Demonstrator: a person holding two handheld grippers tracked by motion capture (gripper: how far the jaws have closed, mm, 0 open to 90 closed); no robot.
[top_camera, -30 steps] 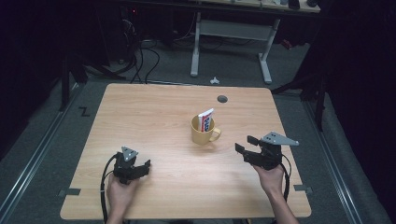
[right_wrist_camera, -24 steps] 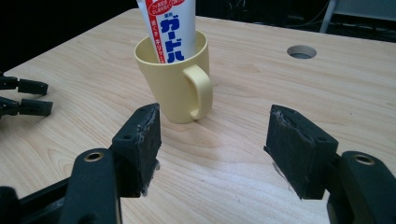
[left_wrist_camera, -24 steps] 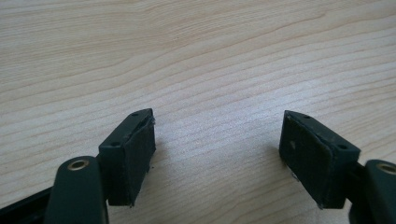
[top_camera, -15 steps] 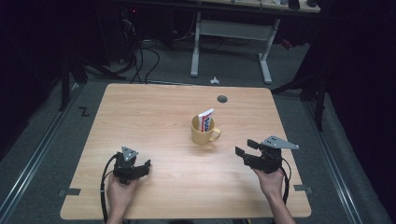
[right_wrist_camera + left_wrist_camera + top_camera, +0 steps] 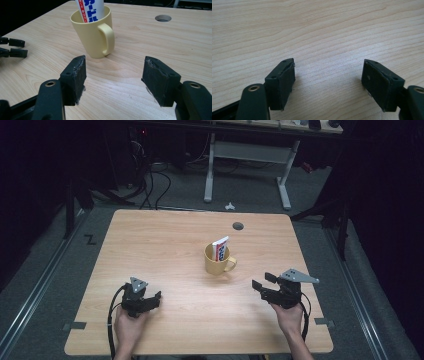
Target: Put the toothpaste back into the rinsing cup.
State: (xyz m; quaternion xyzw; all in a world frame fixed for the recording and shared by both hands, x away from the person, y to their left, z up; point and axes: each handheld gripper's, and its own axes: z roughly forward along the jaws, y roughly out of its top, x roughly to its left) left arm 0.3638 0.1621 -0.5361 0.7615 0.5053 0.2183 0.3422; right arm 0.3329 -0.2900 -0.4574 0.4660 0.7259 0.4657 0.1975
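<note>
both grippers (image 5: 156,296) (image 5: 261,281) released, bare table (image 5: 165,245) between them and mug (image 5: 217,260).

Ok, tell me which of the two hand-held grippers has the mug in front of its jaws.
The right hand-held gripper: its open jaws face the yellow mug with the tube standing in it. The left hand-held gripper faces bare table.

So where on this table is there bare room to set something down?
Bare wood runs left of the yellow mug to the table edge, and between the left gripper and right gripper. Tightest: between mug and cable hole.
</note>
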